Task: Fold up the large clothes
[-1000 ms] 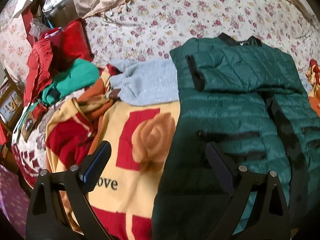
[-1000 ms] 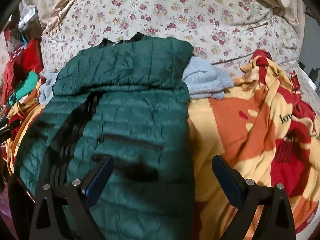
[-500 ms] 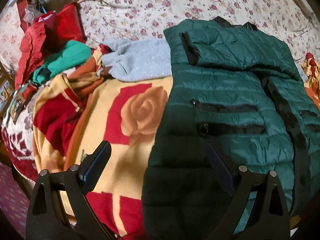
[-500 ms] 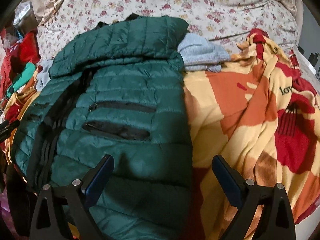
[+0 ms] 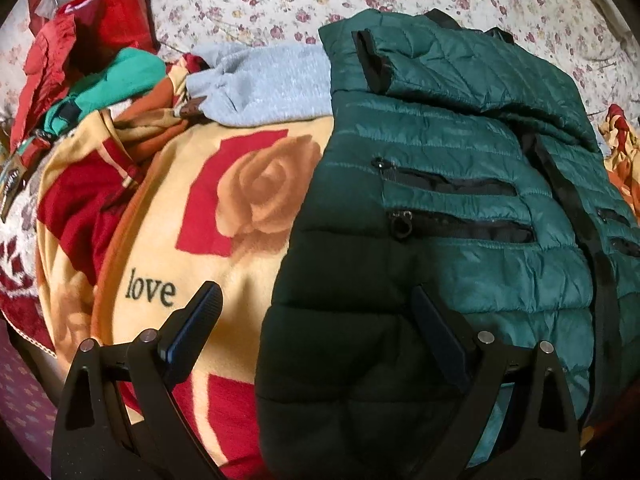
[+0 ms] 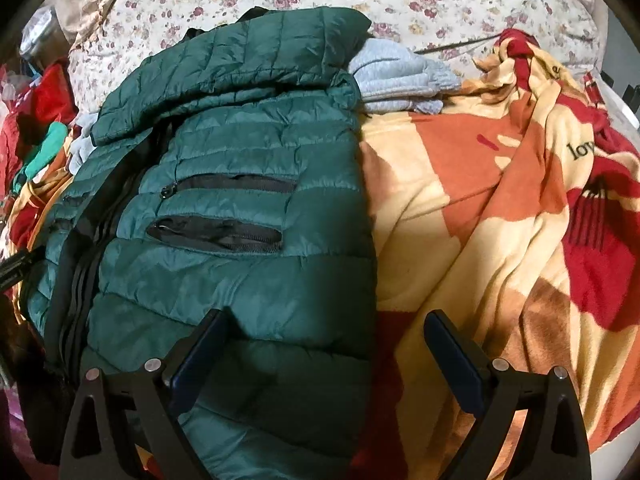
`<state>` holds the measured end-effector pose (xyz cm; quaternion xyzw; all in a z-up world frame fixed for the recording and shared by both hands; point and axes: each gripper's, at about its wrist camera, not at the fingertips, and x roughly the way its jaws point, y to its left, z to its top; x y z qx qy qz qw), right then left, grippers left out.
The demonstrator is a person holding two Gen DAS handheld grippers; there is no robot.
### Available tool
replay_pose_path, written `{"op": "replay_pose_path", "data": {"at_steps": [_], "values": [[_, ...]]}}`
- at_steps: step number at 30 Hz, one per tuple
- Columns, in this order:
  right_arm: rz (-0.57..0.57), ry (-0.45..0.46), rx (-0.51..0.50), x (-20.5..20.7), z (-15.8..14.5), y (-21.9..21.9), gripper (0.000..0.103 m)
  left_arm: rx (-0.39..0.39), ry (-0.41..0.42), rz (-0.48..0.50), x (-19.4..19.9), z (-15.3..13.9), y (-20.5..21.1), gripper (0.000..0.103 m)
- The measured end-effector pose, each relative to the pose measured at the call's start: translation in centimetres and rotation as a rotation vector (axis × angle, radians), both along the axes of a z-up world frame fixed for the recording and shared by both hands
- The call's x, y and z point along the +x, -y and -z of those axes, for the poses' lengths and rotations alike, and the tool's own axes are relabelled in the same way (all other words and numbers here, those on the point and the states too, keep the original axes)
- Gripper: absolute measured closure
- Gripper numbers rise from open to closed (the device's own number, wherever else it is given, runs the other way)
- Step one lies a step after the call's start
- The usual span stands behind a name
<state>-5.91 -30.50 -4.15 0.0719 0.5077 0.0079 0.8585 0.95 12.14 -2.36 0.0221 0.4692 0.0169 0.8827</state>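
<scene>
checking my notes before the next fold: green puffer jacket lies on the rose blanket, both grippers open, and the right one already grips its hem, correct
Not quite. In the right wrist view the right gripper is open over the green puffer jacket, gripping nothing. The rest holds: it lies on the rose blanket, and the left gripper is open too.

The left black two-finger gripper, seen from its wrist camera, has its jaws spread wide and nothing between them, its flat dark-blue finger pads angled inward from the black plastic arms. The right black two-finger gripper is likewise parted wide and holds nothing, both its dark-blue pads in clear view, pointing forward and down.
</scene>
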Motion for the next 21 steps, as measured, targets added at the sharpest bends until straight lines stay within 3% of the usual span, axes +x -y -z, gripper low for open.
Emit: {"op": "replay_pose_path", "data": {"at_steps": [12, 21], "values": [[-0.046, -0.042, 0.133, 0.1, 1.0, 0.0, 0.006, -0.093, -0.051, 0.003, 0.0, 1.0, -0.6, 0.007], [-0.106, -0.055, 0.144, -0.3, 1.2, -0.6, 0.006, -0.149, -0.069, -0.014, -0.3, 1.7, -1.4, 0.003]]}}
